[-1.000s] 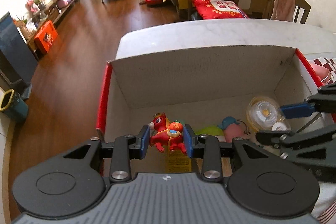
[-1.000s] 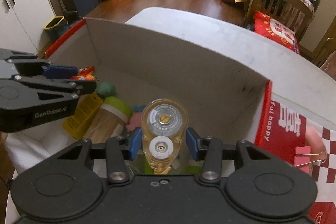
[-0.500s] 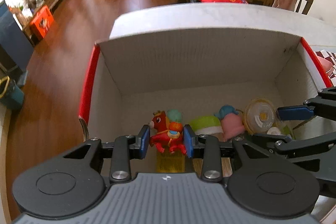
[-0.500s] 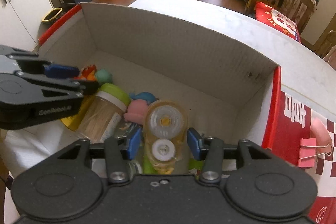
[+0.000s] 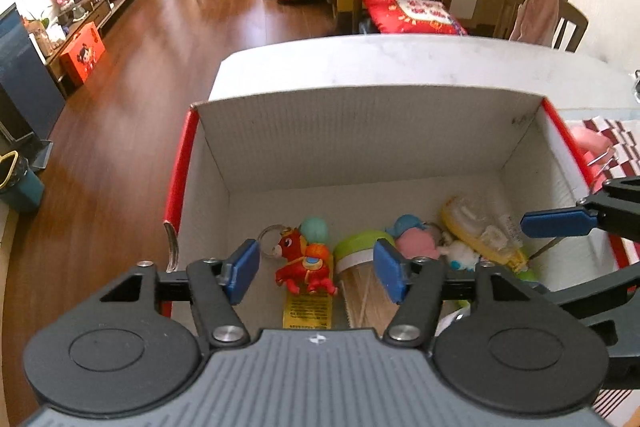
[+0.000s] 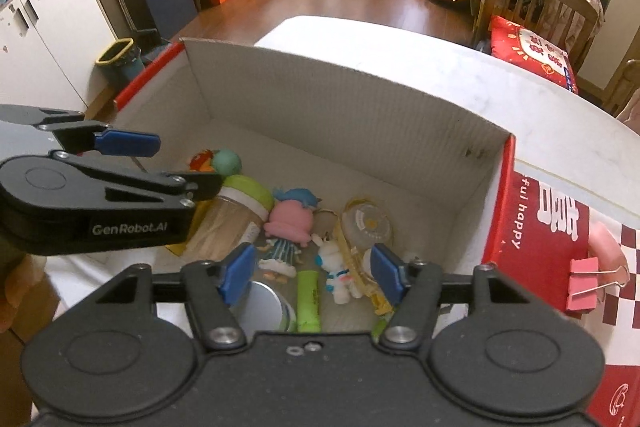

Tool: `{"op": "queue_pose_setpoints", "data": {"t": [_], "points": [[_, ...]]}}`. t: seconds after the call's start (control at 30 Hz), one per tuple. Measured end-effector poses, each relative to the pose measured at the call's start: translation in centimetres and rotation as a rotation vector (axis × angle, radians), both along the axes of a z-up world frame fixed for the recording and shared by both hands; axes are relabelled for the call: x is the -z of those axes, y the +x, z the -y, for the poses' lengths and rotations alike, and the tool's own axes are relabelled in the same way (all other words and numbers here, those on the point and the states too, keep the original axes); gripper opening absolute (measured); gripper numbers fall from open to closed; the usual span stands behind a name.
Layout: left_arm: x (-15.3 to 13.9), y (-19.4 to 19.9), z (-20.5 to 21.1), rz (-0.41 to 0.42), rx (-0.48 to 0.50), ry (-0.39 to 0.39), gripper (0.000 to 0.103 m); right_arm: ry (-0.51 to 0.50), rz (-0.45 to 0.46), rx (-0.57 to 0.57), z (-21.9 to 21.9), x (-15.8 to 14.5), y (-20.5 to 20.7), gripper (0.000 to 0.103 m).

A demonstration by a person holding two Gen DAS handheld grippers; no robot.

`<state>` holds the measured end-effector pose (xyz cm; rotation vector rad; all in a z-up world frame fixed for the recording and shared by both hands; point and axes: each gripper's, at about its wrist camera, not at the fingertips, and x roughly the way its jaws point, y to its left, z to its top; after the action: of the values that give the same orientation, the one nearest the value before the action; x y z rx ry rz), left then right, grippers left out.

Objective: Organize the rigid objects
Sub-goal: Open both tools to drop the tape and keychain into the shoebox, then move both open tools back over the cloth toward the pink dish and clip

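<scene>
A white cardboard box (image 5: pixel 360 135) (image 6: pixel 340 115) with red outer sides stands on the pale table. My left gripper (image 5: pixel 316 271) hangs over the box's left half. Its jaws are opening, and the pads touch nothing. Below them a red horse toy (image 5: pixel 306 263) lies loose on the box floor. My right gripper (image 6: pixel 312 273) is over the right half, also opening, with nothing pressed between its pads. A clear yellow correction tape dispenser (image 6: pixel 366 227) (image 5: pixel 480 227) lies on its side in the box.
Also in the box are a green-lidded jar (image 6: pixel 244 193), a pink figure (image 6: pixel 290 223), a white bunny figure (image 6: pixel 334 267), a green highlighter (image 6: pixel 308 303) and a yellow packet (image 5: pixel 308 311). A pink binder clip (image 6: pixel 584 283) sits on the box's right flap. Chairs stand beyond the table.
Both grippers have opened. The red horse toy dropped from the left one and the tape dispenser from the right one; both now lie in the box.
</scene>
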<state>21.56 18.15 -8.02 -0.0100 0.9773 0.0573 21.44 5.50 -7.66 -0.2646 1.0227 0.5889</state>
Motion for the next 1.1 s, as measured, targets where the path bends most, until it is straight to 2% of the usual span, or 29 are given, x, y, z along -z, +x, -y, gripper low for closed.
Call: {"op": "queue_pose_setpoints", "data": {"t": [0.13,0.27,0.47,0.57,0.9,1.03,1.1], "points": [[-1.0,-0.7,0.1,0.023,-0.006,-0.009,0.063,0.018,0.021,-0.008,0.7,-1.0,-0.6,0.07],[-2.2,-1.6,0.5,0.045,-0.005,-0.012,0.063,0.042,0.037,-0.015,1.4,-2.4,-1.7,0.071],[-4.4,-3.2,1.8,0.105,-0.017,-0.007,0.063,0.071,0.061,-0.024,3.4,-4.2,-3.0,0.077],[-5.4,-4.1,2.7,0.142,-0.024,-0.005,0.071,0.093,0.072,-0.024,4.7,-5.1,-3.6,0.08],[-7.8,-5.7,7.3,0.197,-0.008,-0.049,0.072,0.145,0.094,-0.032,10.0,-7.2,-5.3,0.088],[-8.3,-6.2,9.7,0.223,-0.011,-0.052,0.08,0.158,0.098,-0.034,12.4,-7.6,-5.7,0.094],[-8.4,-6.4,11.0,0.238,-0.007,-0.057,0.08,0.162,0.1,-0.031,13.8,-7.7,-5.8,0.095]]}}
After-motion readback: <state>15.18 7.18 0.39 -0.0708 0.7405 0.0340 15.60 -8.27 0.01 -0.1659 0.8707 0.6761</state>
